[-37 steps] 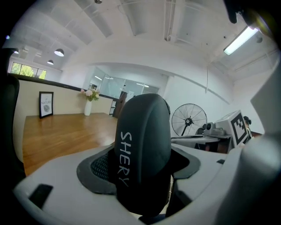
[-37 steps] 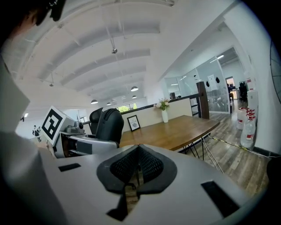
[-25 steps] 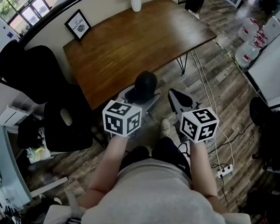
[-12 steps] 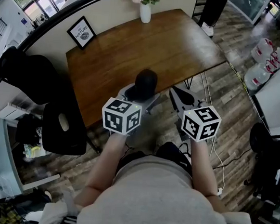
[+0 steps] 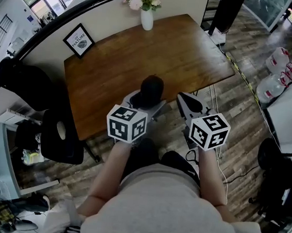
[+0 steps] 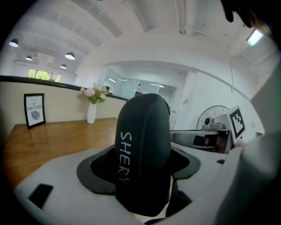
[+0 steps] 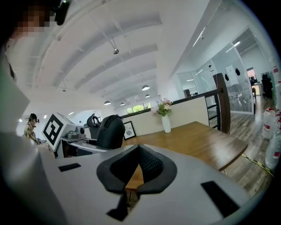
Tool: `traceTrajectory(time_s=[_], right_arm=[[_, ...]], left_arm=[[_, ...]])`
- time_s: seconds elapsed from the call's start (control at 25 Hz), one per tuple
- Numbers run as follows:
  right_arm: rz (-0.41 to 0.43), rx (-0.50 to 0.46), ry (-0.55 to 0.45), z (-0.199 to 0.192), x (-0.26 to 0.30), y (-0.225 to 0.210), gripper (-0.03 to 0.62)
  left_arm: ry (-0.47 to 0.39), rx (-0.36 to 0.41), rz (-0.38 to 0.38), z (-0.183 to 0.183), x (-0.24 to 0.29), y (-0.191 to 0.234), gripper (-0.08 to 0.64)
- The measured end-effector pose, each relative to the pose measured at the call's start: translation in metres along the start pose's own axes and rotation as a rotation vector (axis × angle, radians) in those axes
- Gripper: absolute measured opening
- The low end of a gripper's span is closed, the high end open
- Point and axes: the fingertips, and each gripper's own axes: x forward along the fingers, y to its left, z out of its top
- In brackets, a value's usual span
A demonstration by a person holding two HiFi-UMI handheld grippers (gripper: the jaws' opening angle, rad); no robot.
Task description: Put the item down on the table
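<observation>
Item [image 6: 142, 149], black with "SHERY" lettering, clamped upright in left gripper [image 5: 145, 99], off the table [image 5: 141, 53].
Head view puts it over the table's near edge; left gripper view shows both pads pressed on its sides, wood surface beyond and lower. Right gripper [image 7: 138, 154] sits just right of the left one, pads closed together with nothing between them, also at the near edge. On the table: white vase [image 5: 146, 19] with flowers at the far edge, framed picture [image 5: 79, 39] leaning on the wall at the far left corner, both well apart from the item. Black chair [image 5: 61, 137] stands at the table's left near corner. Water bottles [image 5: 276, 73] on the floor far right.
</observation>
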Motion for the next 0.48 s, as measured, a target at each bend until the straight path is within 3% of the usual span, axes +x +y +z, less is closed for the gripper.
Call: traceTrajectory(time_s=[0.48], right_arm=[[0.011,0.008,0.019,-0.004,0.015,-0.028,0.009]], left_arm=[[-0.008,-0.053,0.053,0.004,0.024,0.03,0.351]])
